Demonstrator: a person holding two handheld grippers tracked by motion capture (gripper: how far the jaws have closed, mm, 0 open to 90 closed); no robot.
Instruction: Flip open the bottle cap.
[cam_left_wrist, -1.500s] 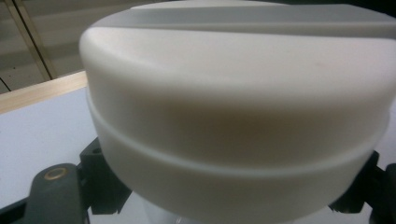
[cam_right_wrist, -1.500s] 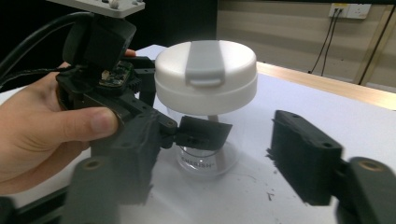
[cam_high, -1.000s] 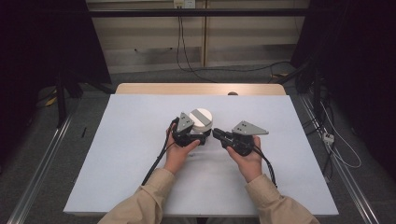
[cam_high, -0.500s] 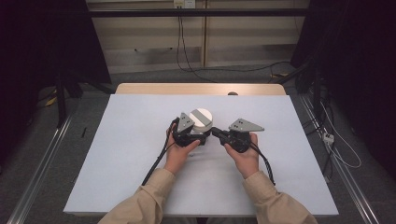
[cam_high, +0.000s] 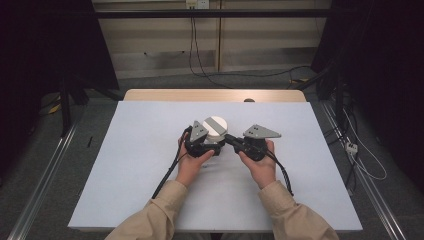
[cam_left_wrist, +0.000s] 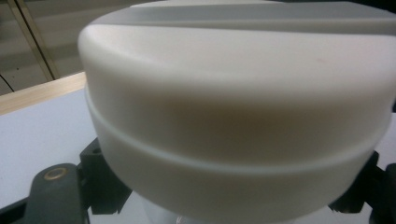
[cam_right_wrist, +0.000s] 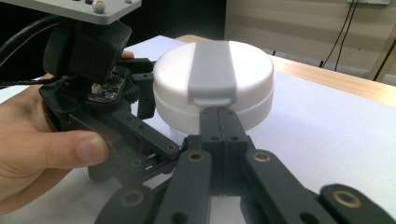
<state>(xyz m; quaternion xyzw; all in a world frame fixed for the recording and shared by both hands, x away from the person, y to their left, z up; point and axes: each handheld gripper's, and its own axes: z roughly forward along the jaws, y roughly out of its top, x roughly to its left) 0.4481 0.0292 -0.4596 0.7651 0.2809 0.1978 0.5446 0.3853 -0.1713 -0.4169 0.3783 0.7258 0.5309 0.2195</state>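
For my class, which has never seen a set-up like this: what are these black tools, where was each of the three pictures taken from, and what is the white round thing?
A person sits at a white table and holds a hand-worked tool in each hand: a left gripper and a right gripper, each with two black jaws and a trailing cable. The high view looks down from above the person's side. The other two pictures come from small cameras that ride on the grippers and look along their jaws.

On the table stands one white round container with a grey strip across its lid. In the left gripper view it looms very close, with the jaws on either side below the lid. In the right gripper view the jaws are pressed together, their tip just under the end of the strip.
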